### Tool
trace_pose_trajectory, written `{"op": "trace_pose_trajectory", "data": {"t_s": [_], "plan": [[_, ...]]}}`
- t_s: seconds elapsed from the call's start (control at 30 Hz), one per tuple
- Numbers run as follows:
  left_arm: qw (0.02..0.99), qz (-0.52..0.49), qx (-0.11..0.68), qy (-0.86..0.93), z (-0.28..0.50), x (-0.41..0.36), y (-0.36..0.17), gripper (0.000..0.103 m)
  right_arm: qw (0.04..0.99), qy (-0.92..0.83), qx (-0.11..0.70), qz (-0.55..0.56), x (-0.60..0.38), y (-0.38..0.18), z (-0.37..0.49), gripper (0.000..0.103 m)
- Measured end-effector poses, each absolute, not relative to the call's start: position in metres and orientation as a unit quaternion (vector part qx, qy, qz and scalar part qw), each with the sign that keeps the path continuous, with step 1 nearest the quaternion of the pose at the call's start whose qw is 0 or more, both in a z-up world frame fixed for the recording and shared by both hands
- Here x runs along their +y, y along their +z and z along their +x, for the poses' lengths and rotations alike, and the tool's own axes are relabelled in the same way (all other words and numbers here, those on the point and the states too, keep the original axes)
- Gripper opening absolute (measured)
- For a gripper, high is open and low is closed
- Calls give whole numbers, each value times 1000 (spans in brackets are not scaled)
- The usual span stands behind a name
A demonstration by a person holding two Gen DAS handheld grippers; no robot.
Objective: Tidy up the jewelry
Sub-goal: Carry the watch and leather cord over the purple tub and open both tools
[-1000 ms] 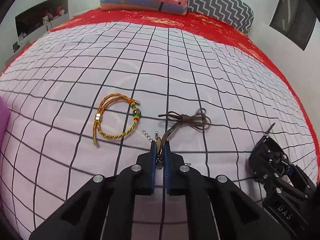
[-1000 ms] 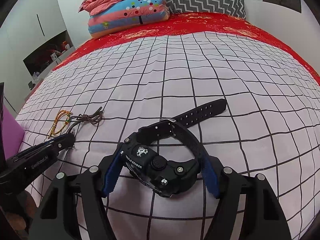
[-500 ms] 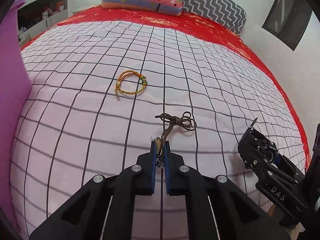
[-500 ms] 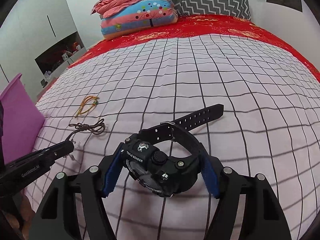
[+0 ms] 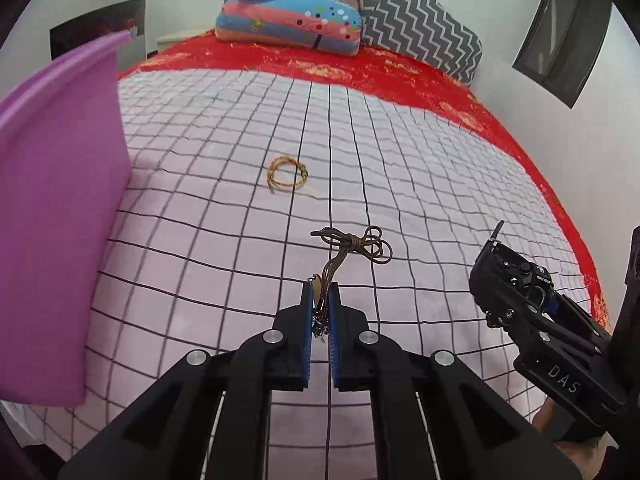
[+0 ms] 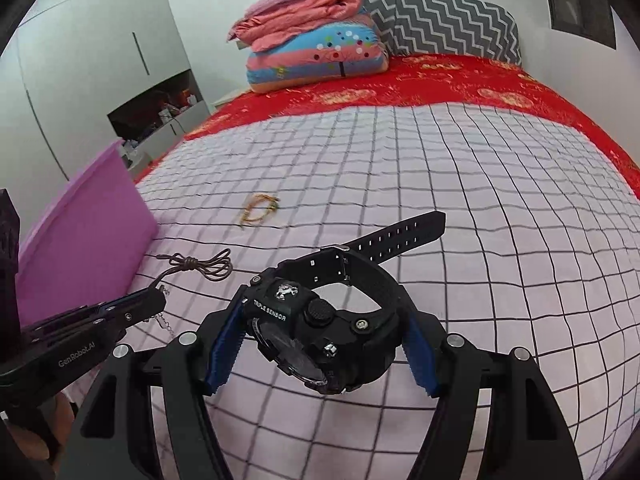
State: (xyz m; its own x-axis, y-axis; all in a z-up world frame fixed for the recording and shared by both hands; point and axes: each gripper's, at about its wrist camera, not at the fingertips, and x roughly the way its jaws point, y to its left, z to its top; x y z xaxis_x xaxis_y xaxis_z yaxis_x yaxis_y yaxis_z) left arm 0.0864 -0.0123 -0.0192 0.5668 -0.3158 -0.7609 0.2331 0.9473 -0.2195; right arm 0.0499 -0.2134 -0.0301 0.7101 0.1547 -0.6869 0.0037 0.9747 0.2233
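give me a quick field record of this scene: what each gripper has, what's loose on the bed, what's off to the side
left gripper: shut on brown cord necklace, knotted end trailing ahead
right gripper: shut on black watch, strap sticking out past the fingers
loose on bed: orange cord bracelet, untouched on the grid sheet
side: purple box at the left edge of the bed
far end: red bedspread, folded bedding, zigzag pillow

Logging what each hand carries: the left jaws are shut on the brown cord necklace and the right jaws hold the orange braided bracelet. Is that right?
Not quite. The right gripper holds the black watch, as the right wrist view shows; the orange braided bracelet lies loose on the checked bedspread. The left gripper is indeed shut on the brown cord necklace.
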Motion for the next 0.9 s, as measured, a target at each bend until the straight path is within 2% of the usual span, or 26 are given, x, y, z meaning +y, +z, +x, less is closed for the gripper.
{"op": "trace_pose_trajectory", "data": {"t_s": [0.5, 0.7, 0.9], "plan": [[935, -63, 330, -114, 46, 85, 99, 8, 941, 142, 301, 69, -108, 78, 29, 68], [946, -72, 309, -70, 41, 144, 120, 8, 937, 199, 284, 50, -45, 108, 40, 68], [945, -93, 314, -11, 41, 206, 115, 8, 924, 254, 285, 27, 26, 116, 51, 68]]}}
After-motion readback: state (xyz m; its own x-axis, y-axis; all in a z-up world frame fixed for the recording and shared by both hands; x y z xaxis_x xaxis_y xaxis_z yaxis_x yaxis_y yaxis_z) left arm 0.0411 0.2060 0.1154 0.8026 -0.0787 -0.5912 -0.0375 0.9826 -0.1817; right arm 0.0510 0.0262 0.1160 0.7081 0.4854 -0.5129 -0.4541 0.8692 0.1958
